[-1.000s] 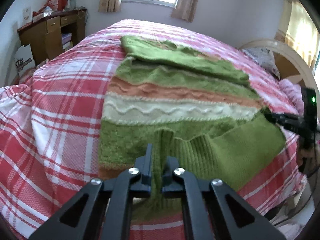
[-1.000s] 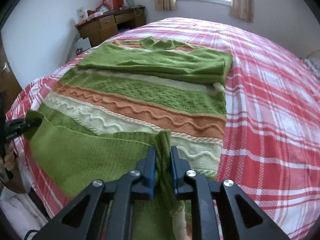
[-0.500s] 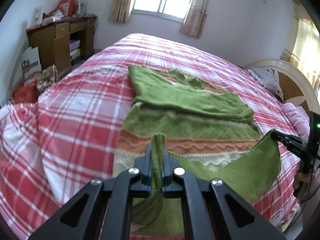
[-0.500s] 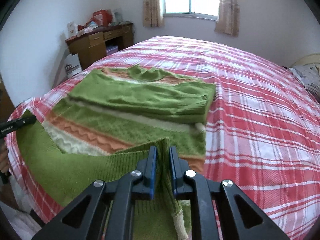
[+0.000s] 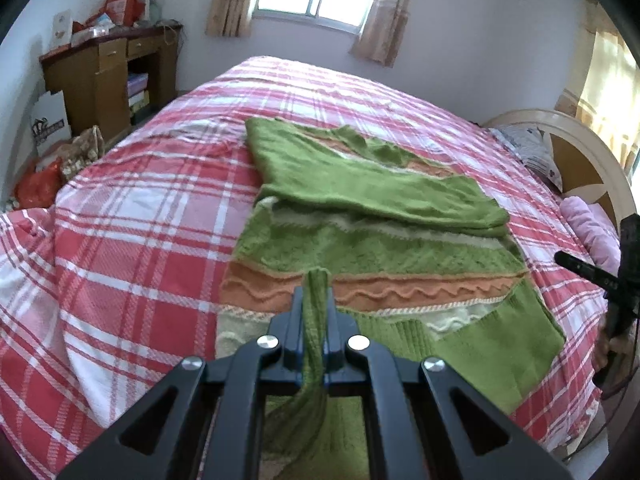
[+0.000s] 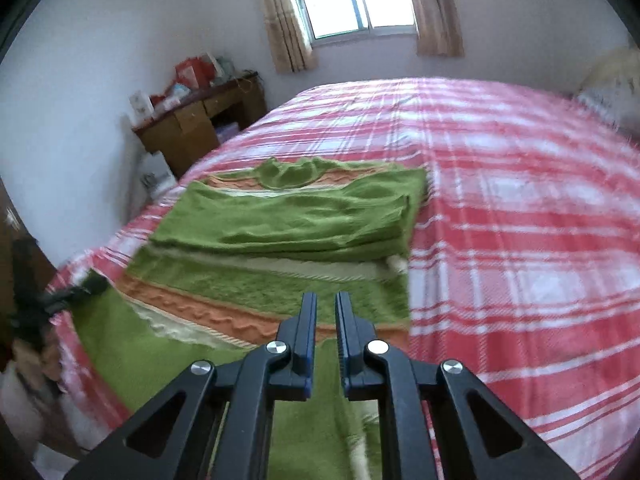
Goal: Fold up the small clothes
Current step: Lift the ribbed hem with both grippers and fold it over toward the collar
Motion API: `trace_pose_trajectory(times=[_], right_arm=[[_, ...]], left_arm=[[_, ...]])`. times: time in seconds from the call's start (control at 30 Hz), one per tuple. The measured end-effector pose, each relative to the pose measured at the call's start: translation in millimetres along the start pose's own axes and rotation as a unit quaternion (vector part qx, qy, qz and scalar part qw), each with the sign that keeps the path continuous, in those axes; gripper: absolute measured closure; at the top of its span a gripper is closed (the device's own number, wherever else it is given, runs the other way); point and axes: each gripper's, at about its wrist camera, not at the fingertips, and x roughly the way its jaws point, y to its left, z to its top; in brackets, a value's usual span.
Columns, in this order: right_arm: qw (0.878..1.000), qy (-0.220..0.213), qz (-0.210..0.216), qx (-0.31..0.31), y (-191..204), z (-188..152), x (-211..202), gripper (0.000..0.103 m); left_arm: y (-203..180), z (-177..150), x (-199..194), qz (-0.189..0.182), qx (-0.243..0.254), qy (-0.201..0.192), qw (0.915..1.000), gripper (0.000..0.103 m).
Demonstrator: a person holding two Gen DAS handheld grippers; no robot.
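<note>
My left tongs pinch a bunched fold of the green, orange and cream striped knitted sweater, which lies on the red-and-white checked bed, its near hem turned up over the stripes. My right tongs are opening with nothing between them, above the sweater's near part.

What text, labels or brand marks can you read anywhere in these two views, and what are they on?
None can be read.
White paper bag beside the desk: dark printed band, too blurred to read.
White card on the desk: small marks, illegible.
Red packaging on the desk: print too small.
Striped sweater and plaid bedspread: no lettering visible.
</note>
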Motion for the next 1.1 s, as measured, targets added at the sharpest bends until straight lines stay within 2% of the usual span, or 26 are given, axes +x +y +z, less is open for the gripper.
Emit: trace_pose_trajectory(times=[0.03, 0.07, 0.1, 0.27, 0.4, 0.43, 0.5, 0.53, 0.57, 0.6, 0.67, 0.87, 1.1], right_arm=[[1.000, 0.011, 0.008, 0.006, -2, -3, 2, 0.049], [1.000, 0.022, 0.016, 0.012, -4, -9, 4, 0.015], [0.999, 0.022, 0.023, 0.010, -3, -12, 4, 0.010], [0.996, 0.054, -0.005, -0.064, 16, -25, 21, 0.010], [0.992, 0.074, -0.017, -0.097, 24, -29, 40, 0.011], [0.991, 0.082, -0.022, -0.105, 25, -31, 47, 0.013], [0.986, 0.108, -0.043, -0.118, 26, -36, 62, 0.030], [0.986, 0.098, -0.047, -0.126, 27, -37, 61, 0.031], [0.986, 0.097, -0.046, -0.129, 28, -38, 60, 0.041], [0.986, 0.096, -0.044, -0.130, 30, -38, 58, 0.062], [0.987, 0.099, -0.034, -0.125, 33, -38, 52, 0.092], [0.995, 0.047, -0.012, -0.089, 31, -24, 17, 0.094], [0.996, -0.029, -0.036, -0.080, 41, 14, -10, 0.094]], left_arm=[[0, -2, 0, -0.003, 0.001, 0.002, 1.0000, 0.097], [1, -3, 0, -0.006, 0.002, 0.003, 1.0000, 0.097], [2, -4, 1, -0.011, 0.002, 0.006, 0.9999, 0.097], [1, -5, 7, -0.010, 0.001, 0.015, 0.9998, 0.097], [1, -6, 7, -0.010, -0.001, 0.016, 0.9998, 0.097], [2, -6, 8, -0.008, 0.000, 0.016, 0.9998, 0.097], [3, -6, 9, -0.007, -0.002, 0.018, 0.9998, 0.097], [3, -7, 8, -0.007, -0.003, 0.018, 0.9998, 0.097], [3, -7, 8, -0.008, -0.004, 0.017, 0.9998, 0.097], [2, -8, 7, -0.009, -0.004, 0.017, 0.9998, 0.097], [1, -8, 7, -0.008, -0.001, 0.016, 0.9998, 0.097], [0, 0, -3, -0.012, -0.012, 0.000, 0.9999, 0.097], [-2, 28, -12, -0.010, -0.023, -0.023, 0.9994, 0.097]])
